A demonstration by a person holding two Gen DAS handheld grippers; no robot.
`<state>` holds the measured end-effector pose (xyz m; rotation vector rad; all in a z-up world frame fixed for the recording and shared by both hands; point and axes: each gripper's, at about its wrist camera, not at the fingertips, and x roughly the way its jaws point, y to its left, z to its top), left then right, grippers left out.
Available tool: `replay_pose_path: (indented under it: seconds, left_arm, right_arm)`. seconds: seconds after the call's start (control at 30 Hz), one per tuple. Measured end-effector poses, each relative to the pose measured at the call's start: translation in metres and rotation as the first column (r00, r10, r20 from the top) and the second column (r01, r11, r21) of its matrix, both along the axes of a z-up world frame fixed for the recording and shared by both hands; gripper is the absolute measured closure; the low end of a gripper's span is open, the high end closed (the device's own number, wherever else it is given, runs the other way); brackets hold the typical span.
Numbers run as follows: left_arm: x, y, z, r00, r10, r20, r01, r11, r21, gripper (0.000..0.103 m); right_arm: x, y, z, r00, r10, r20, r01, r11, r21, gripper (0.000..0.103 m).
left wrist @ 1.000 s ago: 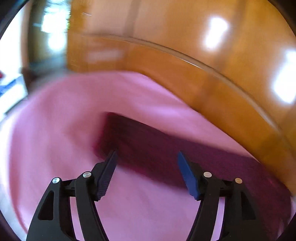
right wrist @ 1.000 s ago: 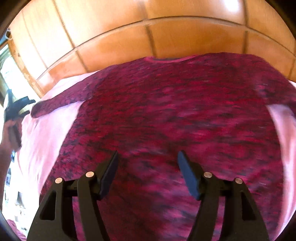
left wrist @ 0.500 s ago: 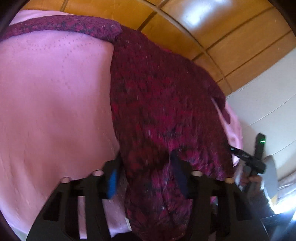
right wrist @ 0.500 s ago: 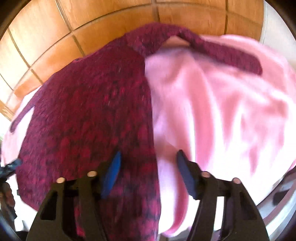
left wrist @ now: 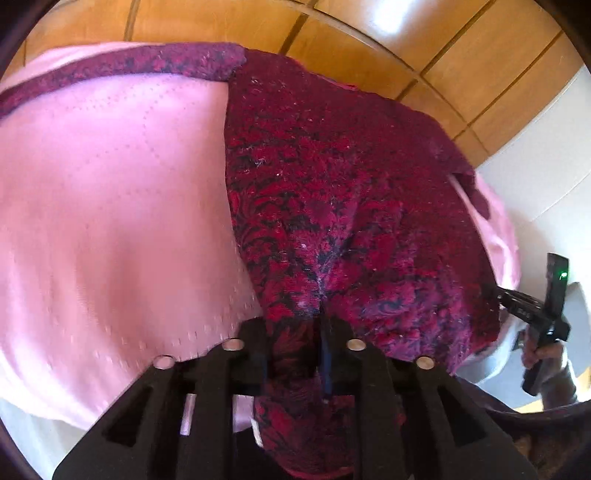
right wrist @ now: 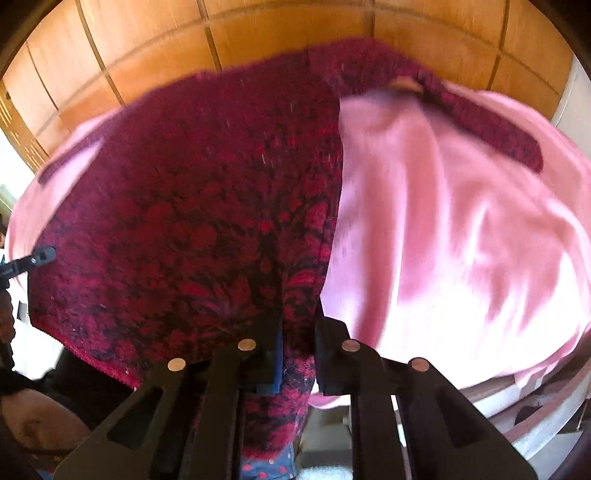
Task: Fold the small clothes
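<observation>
A dark red and black knitted sweater [left wrist: 351,192] lies spread flat on a pink bedspread [left wrist: 110,221]. My left gripper [left wrist: 293,325] is at its near left corner; its jaws are closing, with bunched hem fabric pinched between the pads. In the right wrist view the sweater [right wrist: 192,206] fills the left half. My right gripper [right wrist: 298,321] is at the near right corner, jaws closing on the hem, and creases fan out from the pinch. Each sleeve [left wrist: 129,66] [right wrist: 480,122] stretches outward across the bedspread [right wrist: 461,221].
A wooden panelled wall [left wrist: 332,22] rises right behind the bed. A hand with the right gripper [left wrist: 517,299] shows at the right edge of the left wrist view. The left gripper [right wrist: 40,254] shows at the left edge of the right wrist view. The bed's near edge drops off below both grippers.
Both grippers swung from over the sleeve and the sweater's middle to its near hem corners. Their jaws narrowed from wide apart to pinching the fabric.
</observation>
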<state>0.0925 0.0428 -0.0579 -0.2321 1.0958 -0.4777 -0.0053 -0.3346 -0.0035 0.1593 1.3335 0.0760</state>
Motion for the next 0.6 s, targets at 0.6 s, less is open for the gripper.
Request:
replay_pose_path:
  seconds: [0.6]
  left_arm:
    - [0.063, -0.064, 0.020, 0.991, 0.022, 0.134, -0.029, 0.998, 0.055, 0.050]
  right_arm:
    - [0.115, -0.295, -0.062, 0.412, -0.910, -0.039, 0.808, 0.346, 0.476, 0.065]
